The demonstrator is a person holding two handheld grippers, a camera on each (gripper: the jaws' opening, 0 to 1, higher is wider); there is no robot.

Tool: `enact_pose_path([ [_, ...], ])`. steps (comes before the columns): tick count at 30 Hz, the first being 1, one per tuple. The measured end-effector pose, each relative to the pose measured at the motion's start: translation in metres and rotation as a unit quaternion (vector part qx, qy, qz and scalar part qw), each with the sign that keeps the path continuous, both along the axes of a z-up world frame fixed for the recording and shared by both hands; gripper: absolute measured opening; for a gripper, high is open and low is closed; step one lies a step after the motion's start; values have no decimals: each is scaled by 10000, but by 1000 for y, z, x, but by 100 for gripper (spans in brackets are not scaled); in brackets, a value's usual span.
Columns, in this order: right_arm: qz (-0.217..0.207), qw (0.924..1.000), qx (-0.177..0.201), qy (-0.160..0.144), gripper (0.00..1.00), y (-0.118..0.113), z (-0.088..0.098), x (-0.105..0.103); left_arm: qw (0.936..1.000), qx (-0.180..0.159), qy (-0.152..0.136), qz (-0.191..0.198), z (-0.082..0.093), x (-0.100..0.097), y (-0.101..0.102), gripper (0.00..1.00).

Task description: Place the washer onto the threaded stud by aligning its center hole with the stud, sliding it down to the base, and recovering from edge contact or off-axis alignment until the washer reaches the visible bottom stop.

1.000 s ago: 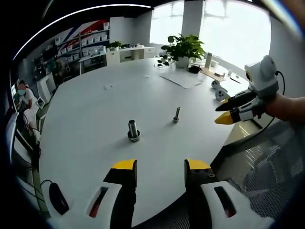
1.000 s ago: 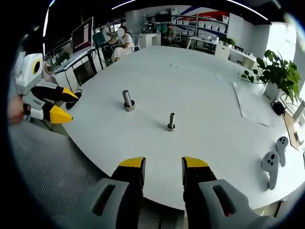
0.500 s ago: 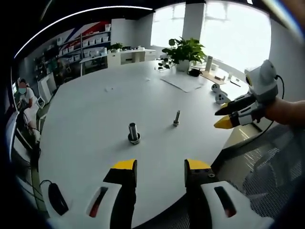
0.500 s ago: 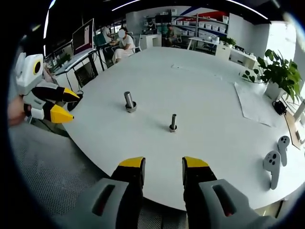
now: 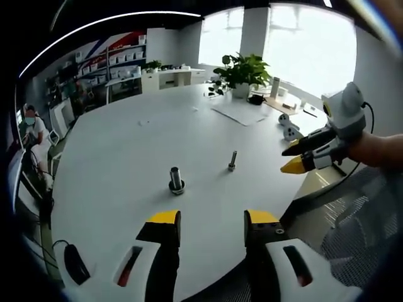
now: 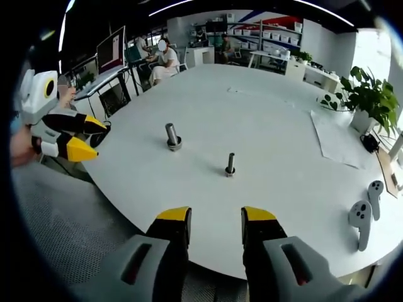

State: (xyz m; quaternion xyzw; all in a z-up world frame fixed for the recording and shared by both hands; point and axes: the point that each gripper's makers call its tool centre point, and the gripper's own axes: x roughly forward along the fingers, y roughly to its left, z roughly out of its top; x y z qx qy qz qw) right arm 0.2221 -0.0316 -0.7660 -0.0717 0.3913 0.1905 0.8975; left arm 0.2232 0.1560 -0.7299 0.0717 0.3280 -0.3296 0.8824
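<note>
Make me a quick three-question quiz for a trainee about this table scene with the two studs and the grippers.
1. True or false: the right gripper is shut on a washer.
2. Which item stands nearer the left gripper in the left gripper view: A) the thicker stud, B) the thin threaded stud, C) the potted plant?
3. Fill in: near the table edge in the right gripper view lie two white ____.

Key
1. False: its jaws stand apart with nothing between them.
2. A.
3. Handheld controllers.
</note>
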Motion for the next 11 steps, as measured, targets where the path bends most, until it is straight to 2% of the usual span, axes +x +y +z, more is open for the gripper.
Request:
enact_pose_path([
  [11, 5, 10000, 15, -2, 35, 2, 0, -1, 10000, -21, -39, 52, 3, 1, 3, 39],
])
